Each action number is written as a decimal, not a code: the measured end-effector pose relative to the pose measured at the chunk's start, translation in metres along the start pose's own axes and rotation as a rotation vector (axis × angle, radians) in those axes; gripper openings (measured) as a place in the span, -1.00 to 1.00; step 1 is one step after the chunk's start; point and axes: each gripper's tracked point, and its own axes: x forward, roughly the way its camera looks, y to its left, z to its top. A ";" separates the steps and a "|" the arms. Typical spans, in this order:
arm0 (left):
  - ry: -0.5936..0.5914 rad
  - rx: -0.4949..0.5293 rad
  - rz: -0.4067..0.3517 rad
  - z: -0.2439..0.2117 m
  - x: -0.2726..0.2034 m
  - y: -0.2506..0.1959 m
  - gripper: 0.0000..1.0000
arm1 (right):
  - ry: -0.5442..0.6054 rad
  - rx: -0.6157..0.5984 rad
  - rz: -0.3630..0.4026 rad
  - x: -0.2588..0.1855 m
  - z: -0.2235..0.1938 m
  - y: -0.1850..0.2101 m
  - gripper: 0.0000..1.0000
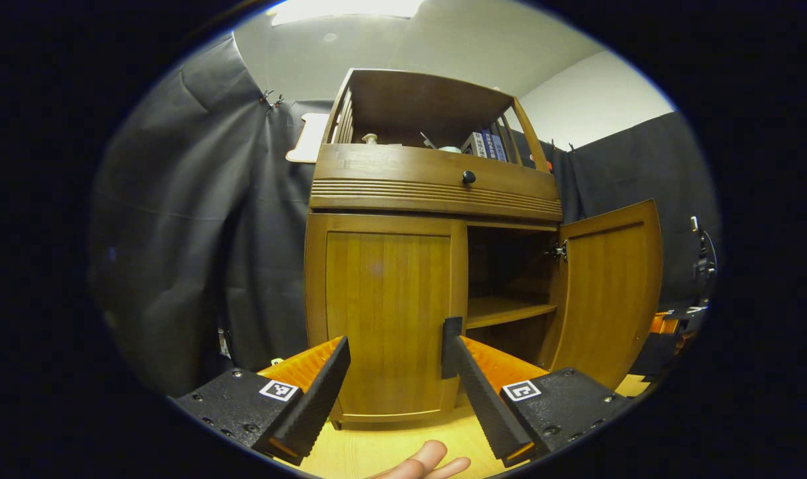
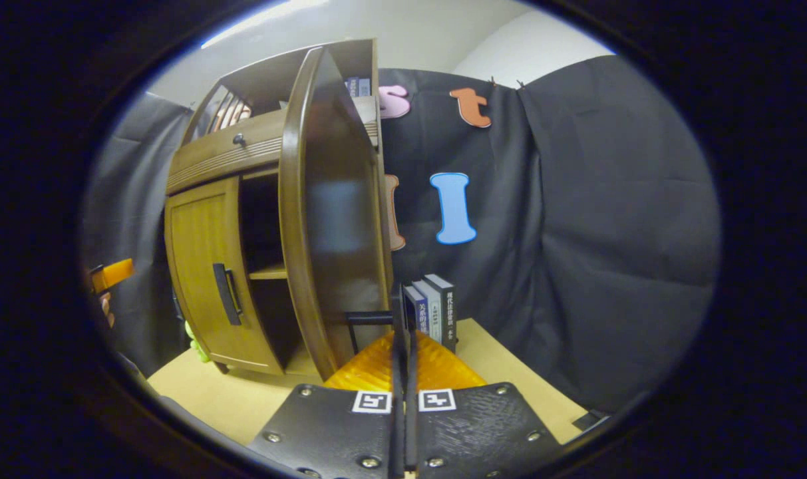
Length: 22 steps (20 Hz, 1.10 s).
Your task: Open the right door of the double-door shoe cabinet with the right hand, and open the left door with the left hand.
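Shoe cabinet [image 1: 436, 266] stands on the pale tabletop [image 1: 376, 446] against the black cloth wall; brown wood, ribbed drawer front with dark knob [image 1: 468, 177]. Right door [image 1: 609, 293] swung wide, inner shelf [image 1: 509, 309] exposed. Left door [image 1: 386, 313] flat in its frame. Left gripper [image 1: 396, 359] spread, facing the left door. Right gripper [image 2: 403, 319] pressed together at the right door's handle [image 2: 370, 319]; grip on it unclear.

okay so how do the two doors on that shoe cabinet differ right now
The right door is swung wide open, baring a shelf inside; the left door is closed flat against the cabinet front.

The right gripper is shut on the right door's handle; the open left gripper only brackets the left door's lower part, and contact is unclear.

Both are the same brown panelled wood.
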 end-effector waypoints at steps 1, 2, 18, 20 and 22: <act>0.002 -0.001 -0.001 0.000 0.001 -0.001 0.92 | 0.000 -0.014 0.016 0.002 0.000 -0.008 -0.99; 0.008 -0.001 -0.001 -0.002 0.002 -0.001 0.84 | 0.004 -0.019 0.032 0.005 0.000 -0.017 -0.98; 0.055 -0.065 0.021 -0.030 0.026 -0.025 0.86 | -0.030 -0.070 0.023 -0.004 0.007 -0.067 -0.22; 0.079 -0.065 -0.001 -0.041 0.037 -0.041 0.92 | -0.078 -0.111 -0.056 -0.026 0.016 -0.090 0.53; 0.097 -0.031 0.017 -0.052 0.047 -0.047 0.86 | -0.125 -0.138 -0.067 -0.050 0.017 -0.094 0.77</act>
